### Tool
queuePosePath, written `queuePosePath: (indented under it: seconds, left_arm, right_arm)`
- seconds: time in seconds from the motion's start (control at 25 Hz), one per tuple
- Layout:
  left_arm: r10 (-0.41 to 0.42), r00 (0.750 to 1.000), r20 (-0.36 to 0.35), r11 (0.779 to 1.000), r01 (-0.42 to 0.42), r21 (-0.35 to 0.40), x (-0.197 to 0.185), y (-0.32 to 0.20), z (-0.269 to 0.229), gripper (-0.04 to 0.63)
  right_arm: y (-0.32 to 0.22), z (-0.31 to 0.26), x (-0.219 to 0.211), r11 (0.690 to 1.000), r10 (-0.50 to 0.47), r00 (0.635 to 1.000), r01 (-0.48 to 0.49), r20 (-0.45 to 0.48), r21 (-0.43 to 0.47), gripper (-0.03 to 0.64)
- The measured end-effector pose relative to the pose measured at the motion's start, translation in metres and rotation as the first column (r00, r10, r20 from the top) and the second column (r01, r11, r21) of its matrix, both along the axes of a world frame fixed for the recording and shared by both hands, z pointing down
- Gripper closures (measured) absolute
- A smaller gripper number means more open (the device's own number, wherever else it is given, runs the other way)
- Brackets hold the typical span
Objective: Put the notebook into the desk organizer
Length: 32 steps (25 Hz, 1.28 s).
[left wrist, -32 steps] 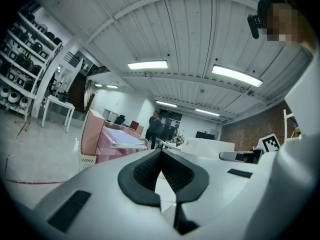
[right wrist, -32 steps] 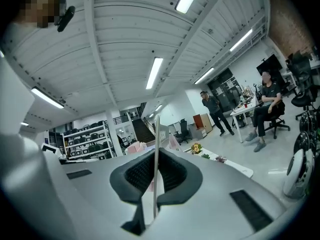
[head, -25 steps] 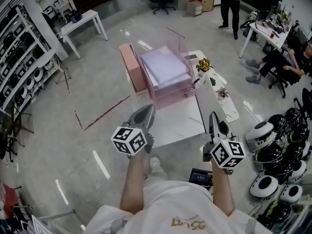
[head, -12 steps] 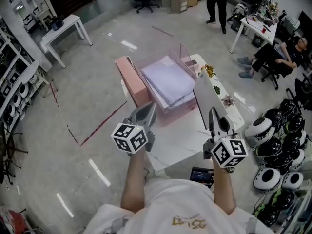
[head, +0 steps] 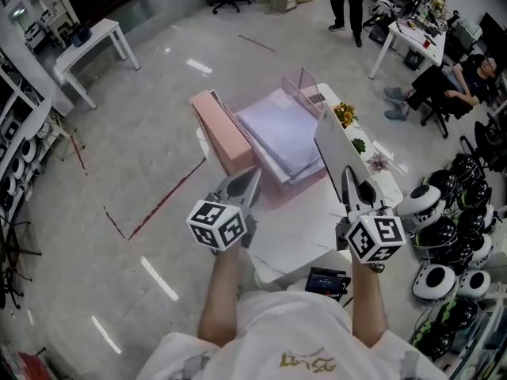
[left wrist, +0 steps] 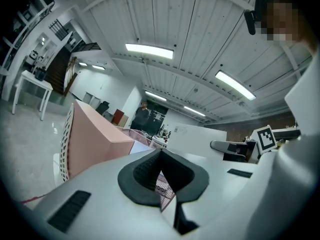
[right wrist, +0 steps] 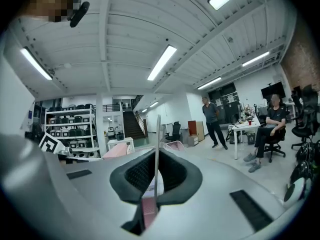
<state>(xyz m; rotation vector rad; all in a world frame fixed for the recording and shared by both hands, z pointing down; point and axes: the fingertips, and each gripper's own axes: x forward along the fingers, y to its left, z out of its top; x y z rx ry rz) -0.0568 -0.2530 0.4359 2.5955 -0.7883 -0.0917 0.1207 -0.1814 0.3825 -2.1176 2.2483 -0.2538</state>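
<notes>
Between the pads of our right gripper [head: 349, 184] stands the notebook [head: 337, 150], pinched at its near edge and raised on edge over the white table [head: 297, 232]. Just to its left sits the pink desk organizer [head: 307, 93], holding a lilac stack [head: 277, 129]. Our left gripper [head: 247, 184] hovers nearby, its jaws pressed together on nothing.

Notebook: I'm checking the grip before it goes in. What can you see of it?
The notebook is a thin, flat white slab. The right claw is shut on its near edge, holding it on edge above the white table, beside the pink desk organizer, not yet inside.
</notes>
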Motion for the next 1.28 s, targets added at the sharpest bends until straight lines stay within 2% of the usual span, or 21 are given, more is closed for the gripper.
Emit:
queuePosePath:
  seconds: [0.28, 0.68, 1.28]
  left_arm:
    - [-0.005, 1.000, 0.016, 1.000, 0.005, -0.006, 0.004, -0.005, 0.008, 0.580]
    - [-0.070, 0.997, 0.044, 0.998, 0.070, 0.003, 0.012, -0.015, 0.002, 0.580]
    - [-0.136, 0.989, 0.064, 0.991, 0.136, 0.000, 0.019, -0.024, 0.005, 0.580]
  right_arm:
    - [-0.016, 0.008, 0.000, 0.999, -0.029, 0.999, 0.028, -0.044, -0.019, 0.600]
    - [-0.046, 0.013, -0.003, 0.990, -0.136, 0.984, 0.132, -0.111, -0.042, 0.600]
    - [-0.085, 0.018, -0.011, 0.971, -0.240, 0.934, 0.233, -0.264, -0.060, 0.598]
